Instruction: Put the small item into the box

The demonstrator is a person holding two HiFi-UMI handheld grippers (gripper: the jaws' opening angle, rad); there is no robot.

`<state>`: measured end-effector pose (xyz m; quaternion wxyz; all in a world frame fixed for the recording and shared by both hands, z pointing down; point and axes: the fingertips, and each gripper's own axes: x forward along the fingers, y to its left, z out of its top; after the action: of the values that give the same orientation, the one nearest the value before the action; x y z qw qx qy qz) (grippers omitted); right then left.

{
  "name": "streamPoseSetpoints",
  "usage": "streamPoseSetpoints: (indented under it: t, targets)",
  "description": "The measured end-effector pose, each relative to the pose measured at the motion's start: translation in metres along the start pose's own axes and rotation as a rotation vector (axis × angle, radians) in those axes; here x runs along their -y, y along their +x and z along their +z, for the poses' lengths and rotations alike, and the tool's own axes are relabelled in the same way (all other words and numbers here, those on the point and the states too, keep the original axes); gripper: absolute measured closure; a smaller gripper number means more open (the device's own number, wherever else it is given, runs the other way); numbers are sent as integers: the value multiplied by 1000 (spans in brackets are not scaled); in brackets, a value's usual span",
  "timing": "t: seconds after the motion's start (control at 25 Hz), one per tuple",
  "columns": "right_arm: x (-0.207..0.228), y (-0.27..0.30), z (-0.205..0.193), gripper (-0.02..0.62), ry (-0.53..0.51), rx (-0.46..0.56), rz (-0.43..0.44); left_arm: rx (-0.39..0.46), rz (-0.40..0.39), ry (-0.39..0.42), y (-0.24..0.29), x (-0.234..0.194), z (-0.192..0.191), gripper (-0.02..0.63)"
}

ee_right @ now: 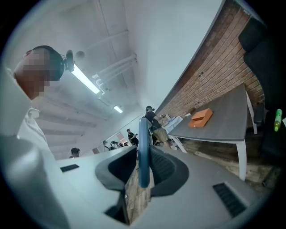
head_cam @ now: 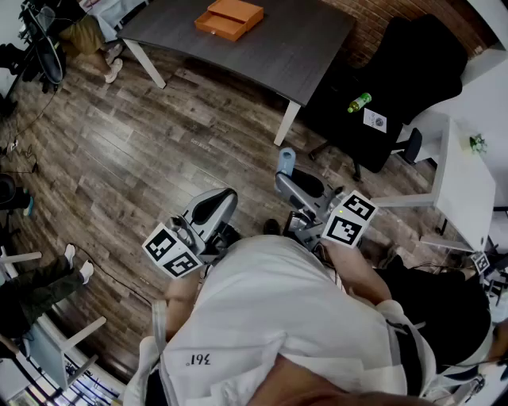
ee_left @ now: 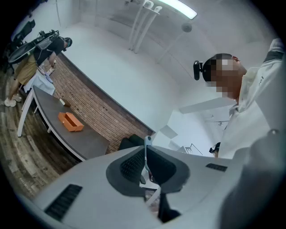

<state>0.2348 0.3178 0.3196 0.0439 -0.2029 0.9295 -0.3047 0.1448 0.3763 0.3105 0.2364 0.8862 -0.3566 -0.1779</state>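
Blue item [ee_right: 143,154] sits clamped btwn your R gripper's [head_cam: 286,174] jaws; L gripper [ee_left: 146,151] clenched. Only head view shows orange box [head_cam: 228,17] well apart from both.

We count two claws, the left claw [head_cam: 228,197] and the right claw [head_cam: 286,178]. One blue item [head_cam: 286,161] sits between the right claw's jaws. One orange box [head_cam: 228,17] lies on one grey table [head_cam: 302,40], far ahead of both. One green bottle [head_cam: 359,102] is off to the right claw's right.
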Motion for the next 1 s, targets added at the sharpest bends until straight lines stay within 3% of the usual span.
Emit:
streamPoseSetpoints:
  t: [1.0]
  targets:
    - [13,-10,2,495,21,-6,11,-15,21,5,16,2,-9,584]
